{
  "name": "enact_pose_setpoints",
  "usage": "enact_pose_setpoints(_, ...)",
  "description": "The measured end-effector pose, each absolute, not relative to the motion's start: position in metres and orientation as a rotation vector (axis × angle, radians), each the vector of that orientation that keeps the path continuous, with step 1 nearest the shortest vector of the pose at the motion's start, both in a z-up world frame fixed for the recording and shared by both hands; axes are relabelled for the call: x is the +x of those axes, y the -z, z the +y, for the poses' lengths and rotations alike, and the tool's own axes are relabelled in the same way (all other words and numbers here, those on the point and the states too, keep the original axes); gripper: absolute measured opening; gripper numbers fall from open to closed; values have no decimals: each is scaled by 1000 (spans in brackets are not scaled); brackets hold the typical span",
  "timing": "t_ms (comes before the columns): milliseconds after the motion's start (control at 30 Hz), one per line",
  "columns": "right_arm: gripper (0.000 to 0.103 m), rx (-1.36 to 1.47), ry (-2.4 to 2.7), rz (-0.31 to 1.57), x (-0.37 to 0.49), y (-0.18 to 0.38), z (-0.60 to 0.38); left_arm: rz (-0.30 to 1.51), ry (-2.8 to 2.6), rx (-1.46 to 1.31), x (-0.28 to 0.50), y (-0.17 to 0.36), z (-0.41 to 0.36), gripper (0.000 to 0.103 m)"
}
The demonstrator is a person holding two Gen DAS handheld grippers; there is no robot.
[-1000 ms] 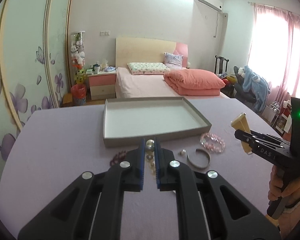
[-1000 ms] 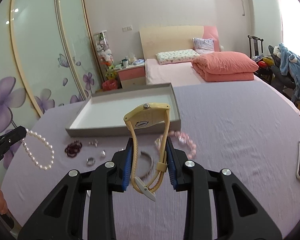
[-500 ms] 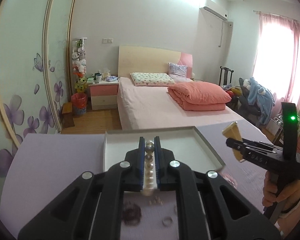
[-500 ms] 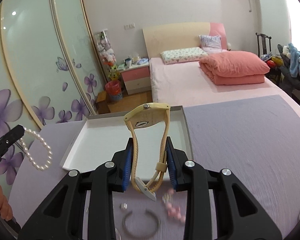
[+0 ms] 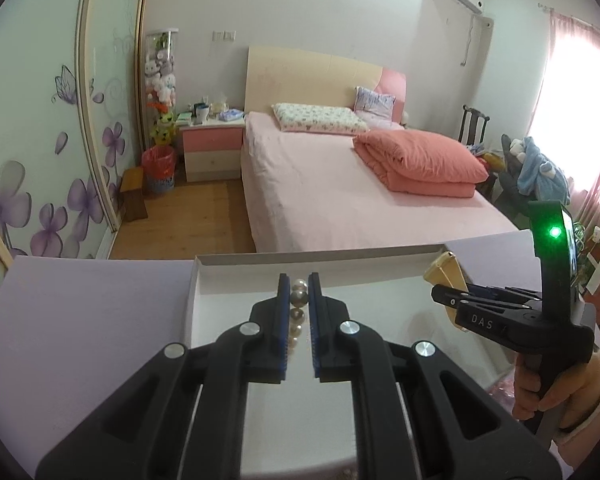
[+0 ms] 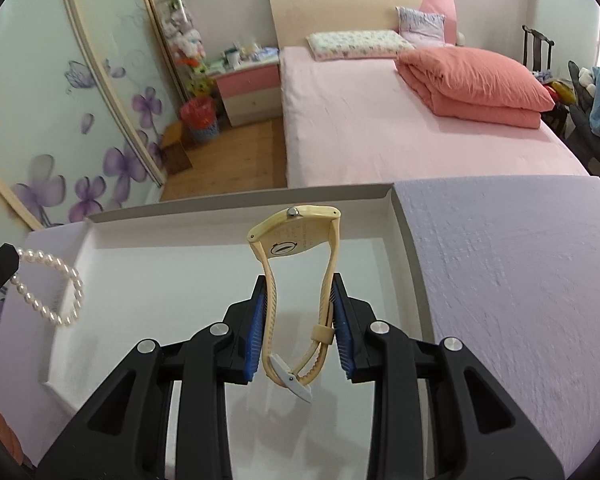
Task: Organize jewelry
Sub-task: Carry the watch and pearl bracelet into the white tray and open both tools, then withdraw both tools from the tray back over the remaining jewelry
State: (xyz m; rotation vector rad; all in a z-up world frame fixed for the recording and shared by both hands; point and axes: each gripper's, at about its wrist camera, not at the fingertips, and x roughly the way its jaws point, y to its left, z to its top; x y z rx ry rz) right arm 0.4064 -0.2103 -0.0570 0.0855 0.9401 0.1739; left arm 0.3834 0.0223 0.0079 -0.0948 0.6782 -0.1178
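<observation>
Big lilac-covered table (image 6: 500, 280) fills the bottom of both views, with a pink bed (image 5: 360, 196) and a folded coral duvet (image 6: 476, 84) on it behind the far edge. Sitting at the table's far edge is a shallow grey tray (image 6: 404, 240) with a white inside, and both tools are up over it.

The right gripper (image 6: 298, 312) is over the middle of the tray, blue pads pinching the strap of a cream-yellow watch (image 6: 296, 236) from both sides. The watch case sticks up past the tips, and the buckle end hangs down between the fingers, so it's clear of the tray floor.

The left gripper (image 5: 299, 300) is over the tray's left side, pads squeezed onto a pearl bracelet (image 6: 52, 284). In the right wrist view, the loop of pearls dangles from its tip just inside the tray's left wall.
</observation>
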Motion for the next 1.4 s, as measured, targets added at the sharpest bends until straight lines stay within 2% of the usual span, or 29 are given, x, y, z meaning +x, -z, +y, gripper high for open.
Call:
enact_pose_setpoints(300, 33, 54, -149, 977, 424, 69, -205, 716, 109, -99, 408, 17, 24, 10)
enact_pose_setpoints(500, 47, 52, -160, 987, 420, 69, -203, 734, 99, -103, 414, 22, 20, 10)
enact_pose_setpoints(700, 48, 71, -170, 979, 413, 66, -211, 750, 82, -116, 418, 26, 24, 11)
enact_pose_setpoints(767, 49, 79, -171, 970, 408, 63, -214, 752, 73, -124, 419, 27, 28, 19)
enact_pose_setpoints(833, 54, 85, -173, 954, 403, 60, -218, 753, 60, -141, 418, 26, 33, 40)
enact_pose_setpoints(867, 56, 91, -172, 938, 399, 56, -220, 749, 50, -151, 414, 24, 36, 43)
enact_pose_setpoints(933, 62, 105, -184, 911, 391, 48, -226, 740, 38, -156, 404, 20, 42, 44)
enact_pose_setpoints(1200, 62, 152, -210, 816, 339, 16, -255, 667, 9, -113, 327, -7, 67, 52)
enact_pose_setpoints(1333, 62, 133, -208, 773, 302, 7, -268, 644, -5, -117, 273, -14, 76, 62)
enact_pose_setpoints(1400, 62, 123, -210, 762, 282, 6, -273, 638, -5, -124, 252, -15, 77, 63)
